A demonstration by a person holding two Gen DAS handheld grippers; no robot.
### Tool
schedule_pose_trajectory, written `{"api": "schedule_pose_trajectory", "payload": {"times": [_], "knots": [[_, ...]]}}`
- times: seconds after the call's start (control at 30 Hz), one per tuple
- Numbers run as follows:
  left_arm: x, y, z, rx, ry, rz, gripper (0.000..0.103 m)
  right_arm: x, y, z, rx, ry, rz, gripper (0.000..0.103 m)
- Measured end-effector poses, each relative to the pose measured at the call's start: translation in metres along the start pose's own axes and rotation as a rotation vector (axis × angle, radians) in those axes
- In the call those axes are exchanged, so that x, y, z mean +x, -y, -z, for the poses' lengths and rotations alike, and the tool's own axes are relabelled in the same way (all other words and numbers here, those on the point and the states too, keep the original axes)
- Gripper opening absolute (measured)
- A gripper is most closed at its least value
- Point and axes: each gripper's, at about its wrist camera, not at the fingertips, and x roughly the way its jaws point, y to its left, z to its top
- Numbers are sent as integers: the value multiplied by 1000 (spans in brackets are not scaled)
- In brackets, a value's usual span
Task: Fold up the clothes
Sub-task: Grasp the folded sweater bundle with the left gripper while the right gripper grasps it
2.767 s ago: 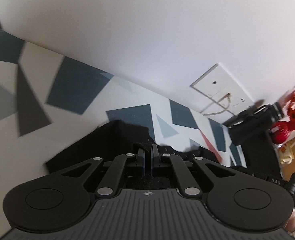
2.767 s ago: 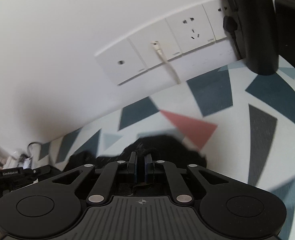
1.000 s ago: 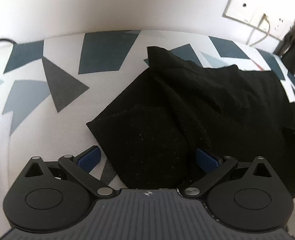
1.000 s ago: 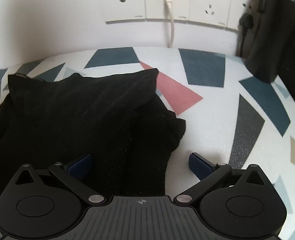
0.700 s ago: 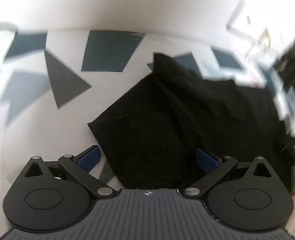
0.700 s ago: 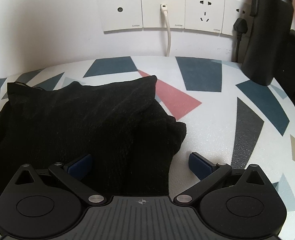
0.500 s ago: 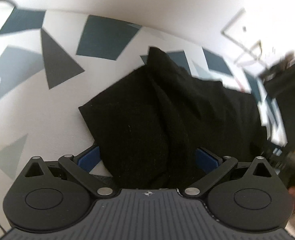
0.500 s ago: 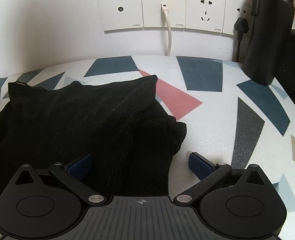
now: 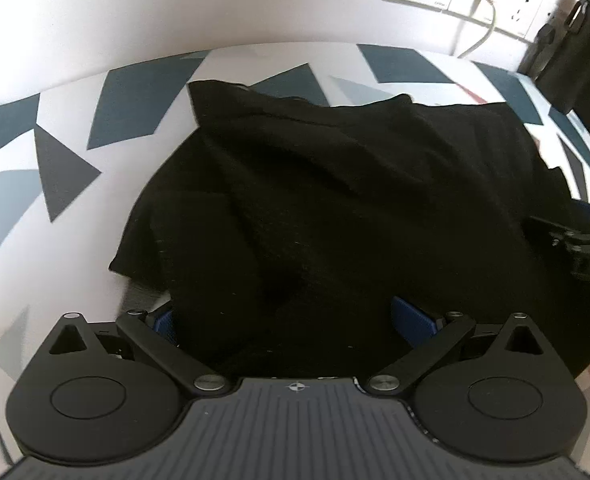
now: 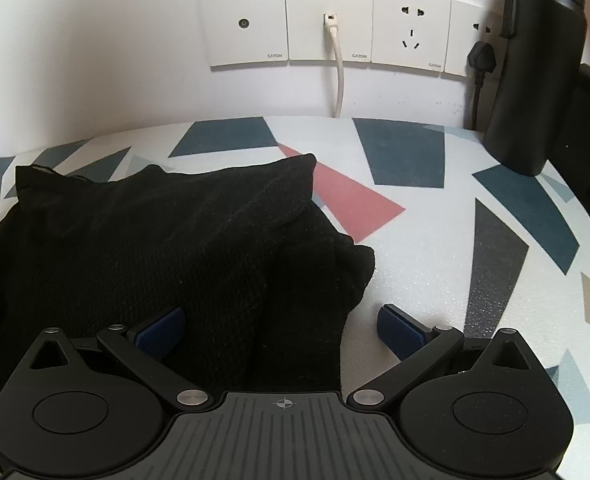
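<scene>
A black knitted garment (image 9: 335,200) lies folded and rumpled on the white table with its coloured shapes (image 9: 67,160). My left gripper (image 9: 291,320) is open, its blue pads spread wide over the garment's near left edge. In the right wrist view the same garment (image 10: 155,240) fills the left half, its far corner pointing toward the wall. My right gripper (image 10: 281,330) is open too, straddling the garment's near right edge, left pad over cloth, right pad over bare table. The right gripper (image 9: 579,240) shows at the left wrist view's right edge.
Wall sockets (image 10: 327,24) with a white cable (image 10: 338,76) sit on the wall behind the table. A tall black bottle (image 10: 535,68) stands at the back right, beside a black plug (image 10: 481,60). Bare patterned table (image 10: 475,240) lies right of the garment.
Both grippers were shut on the cloth, held up near the wall; they have since lowered it, let go and opened. In the last second the left gripper swung right over the garment; the right stayed still.
</scene>
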Motion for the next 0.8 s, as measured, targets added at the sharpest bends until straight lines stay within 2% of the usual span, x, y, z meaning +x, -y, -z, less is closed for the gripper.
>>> {"api": "schedule_pose_trajectory", "payload": {"times": [0.13,0.2,0.27,0.3,0.33,0.37,0.4,0.47,0.53,0.67,0.8], "knots": [[-3,1,3,-18,20,-8,96,-1,-8,1,-56,-24,-72,101],[-4,1,3,-22,24,-6,88,-4,-17,3,-104,-20,-98,92],[-6,2,3,-24,30,-3,81,-8,-22,3,-135,-7,-147,60],[-7,2,3,-31,34,-2,76,-8,-21,1,-132,-11,-174,53],[-7,1,2,-38,39,-2,73,-9,-20,-1,-123,-19,-198,42],[-8,0,2,-48,42,1,66,-8,-18,-3,-109,-27,-220,30],[-9,-1,2,-60,47,4,53,-7,-16,-5,-92,-35,-237,27],[-12,-7,1,-87,47,28,34,-6,-10,-8,-68,-46,-260,23],[-14,-12,1,-114,44,58,30,-6,-5,-9,-66,-50,-265,21],[-16,-18,7,-129,41,84,30,-6,2,-8,-59,-56,-270,22],[-16,-11,10,-132,50,63,30,-6,-6,-5,-109,-50,-263,21]]}}
